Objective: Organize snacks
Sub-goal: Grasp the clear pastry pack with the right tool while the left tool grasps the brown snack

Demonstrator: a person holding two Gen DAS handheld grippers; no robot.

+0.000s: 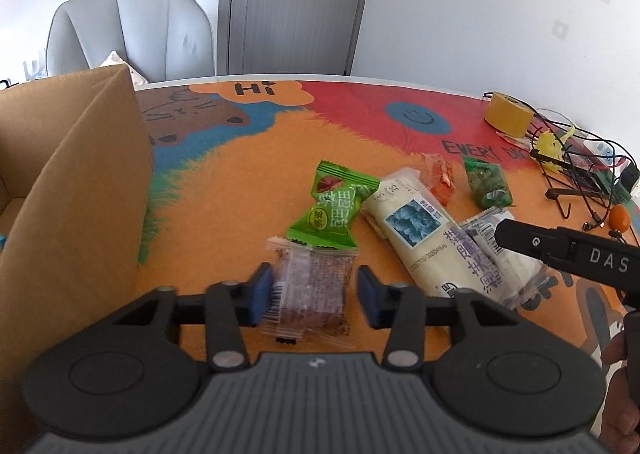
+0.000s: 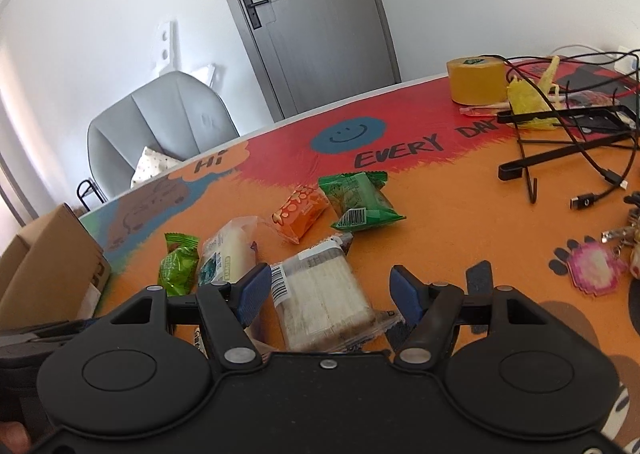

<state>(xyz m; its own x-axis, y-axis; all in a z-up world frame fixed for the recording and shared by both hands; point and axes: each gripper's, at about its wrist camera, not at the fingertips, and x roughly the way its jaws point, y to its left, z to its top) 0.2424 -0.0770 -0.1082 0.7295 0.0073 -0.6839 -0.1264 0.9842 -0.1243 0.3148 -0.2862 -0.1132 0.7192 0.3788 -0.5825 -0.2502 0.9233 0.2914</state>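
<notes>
Several wrapped snacks lie on the colourful table. My left gripper (image 1: 312,296) is open, its blue pads on either side of a clear-wrapped purple snack (image 1: 310,290), apart from it. Beyond lie a green packet (image 1: 334,209) and a long white blueberry packet (image 1: 420,234). My right gripper (image 2: 326,290) is open around a clear-wrapped white wafer pack (image 2: 324,302); its body shows in the left wrist view (image 1: 568,250). An orange packet (image 2: 300,213), a dark green packet (image 2: 360,201) and a light green packet (image 2: 178,264) lie further off.
An open cardboard box (image 1: 76,189) stands at the left, its flap upright. A yellow tape roll (image 2: 476,79), black cables (image 2: 592,157), a black stand (image 2: 560,151) and key charms (image 2: 596,266) crowd the right. A grey chair (image 1: 132,29) stands behind the table.
</notes>
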